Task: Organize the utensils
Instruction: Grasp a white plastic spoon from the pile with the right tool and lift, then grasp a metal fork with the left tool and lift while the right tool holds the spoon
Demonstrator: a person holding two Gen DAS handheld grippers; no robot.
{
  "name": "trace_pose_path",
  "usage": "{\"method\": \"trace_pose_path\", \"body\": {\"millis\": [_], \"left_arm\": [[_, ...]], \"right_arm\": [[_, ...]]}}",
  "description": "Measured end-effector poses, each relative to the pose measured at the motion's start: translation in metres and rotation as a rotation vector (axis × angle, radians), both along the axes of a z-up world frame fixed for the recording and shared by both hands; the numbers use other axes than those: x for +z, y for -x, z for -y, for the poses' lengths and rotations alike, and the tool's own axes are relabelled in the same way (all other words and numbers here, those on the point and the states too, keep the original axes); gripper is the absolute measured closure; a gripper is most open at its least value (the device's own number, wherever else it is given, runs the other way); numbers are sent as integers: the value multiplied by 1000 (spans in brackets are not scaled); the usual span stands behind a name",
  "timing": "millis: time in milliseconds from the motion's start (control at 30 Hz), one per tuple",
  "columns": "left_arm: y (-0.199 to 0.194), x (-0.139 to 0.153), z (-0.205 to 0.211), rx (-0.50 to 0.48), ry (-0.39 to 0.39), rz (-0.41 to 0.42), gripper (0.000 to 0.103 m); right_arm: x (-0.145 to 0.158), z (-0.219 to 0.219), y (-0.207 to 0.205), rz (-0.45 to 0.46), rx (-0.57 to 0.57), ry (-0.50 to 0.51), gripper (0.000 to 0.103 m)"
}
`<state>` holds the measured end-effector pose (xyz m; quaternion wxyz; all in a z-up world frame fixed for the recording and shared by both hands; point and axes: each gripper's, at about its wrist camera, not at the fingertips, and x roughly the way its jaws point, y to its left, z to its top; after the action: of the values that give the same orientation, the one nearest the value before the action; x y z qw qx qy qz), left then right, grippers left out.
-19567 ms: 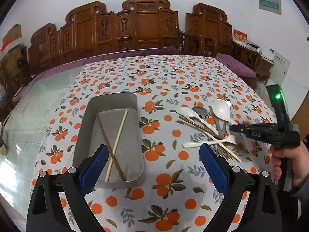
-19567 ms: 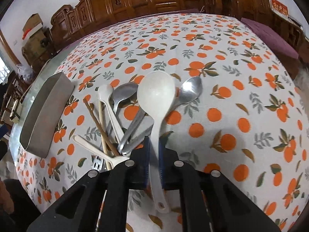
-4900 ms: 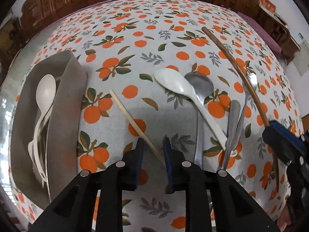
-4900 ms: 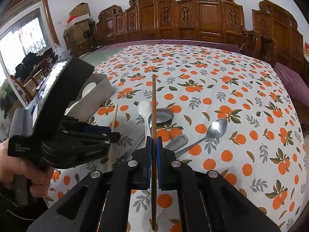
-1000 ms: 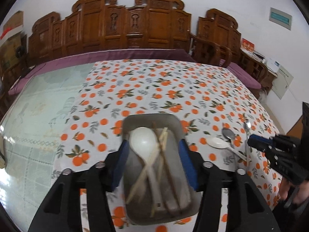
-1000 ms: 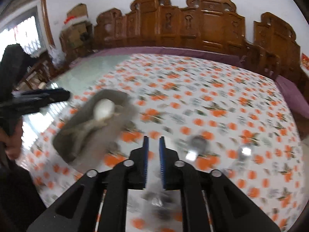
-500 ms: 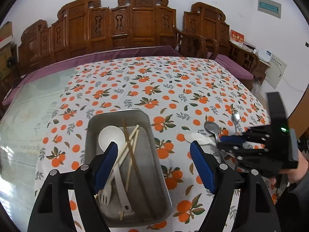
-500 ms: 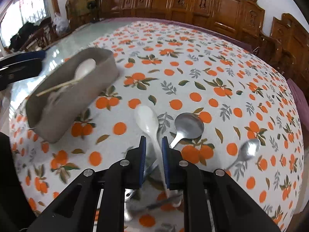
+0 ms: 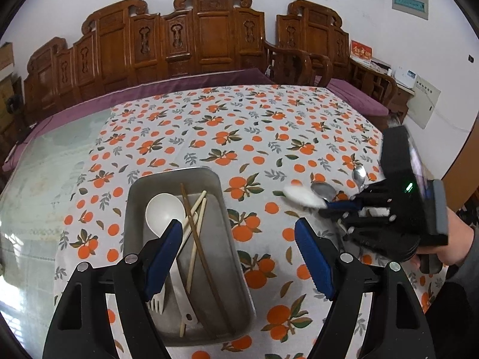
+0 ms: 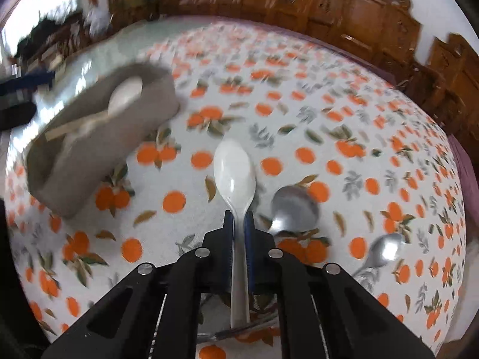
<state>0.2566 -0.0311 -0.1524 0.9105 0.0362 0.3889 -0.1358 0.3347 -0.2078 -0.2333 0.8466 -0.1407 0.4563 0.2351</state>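
Observation:
My right gripper (image 10: 238,220) is shut on the handle of a white plastic spoon (image 10: 235,173), lifted off the cloth; the gripper (image 9: 339,205) and the spoon (image 9: 302,195) also show in the left wrist view. The grey metal tray (image 9: 221,185) holds a white ladle (image 9: 164,214), chopsticks (image 9: 196,227) and a white fork (image 9: 155,303). The tray also shows in the right wrist view (image 10: 89,161). My left gripper (image 9: 239,257) is open and empty above the tray's near end. Two metal spoons (image 10: 295,208) (image 10: 383,249) lie on the cloth.
The table has an orange-print cloth (image 9: 239,125) with a bare glass strip (image 9: 36,179) on the left. Carved wooden chairs (image 9: 209,39) stand behind the table. More metal cutlery (image 10: 239,329) lies under my right gripper.
My right gripper has closed on the white spoon and lifted it off the cloth. The left gripper has stayed open over the tray.

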Motion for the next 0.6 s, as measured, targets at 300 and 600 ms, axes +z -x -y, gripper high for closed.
{"method": "trace_pose_path", "body": {"millis": [300, 600], "left_arm": [[18, 2, 26, -17, -20, 28, 29], [34, -9, 68, -80, -56, 2, 29]], "right_arm": [[74, 64, 21, 132, -102, -131, 95], [94, 113, 45, 146, -199, -165, 95]]}}
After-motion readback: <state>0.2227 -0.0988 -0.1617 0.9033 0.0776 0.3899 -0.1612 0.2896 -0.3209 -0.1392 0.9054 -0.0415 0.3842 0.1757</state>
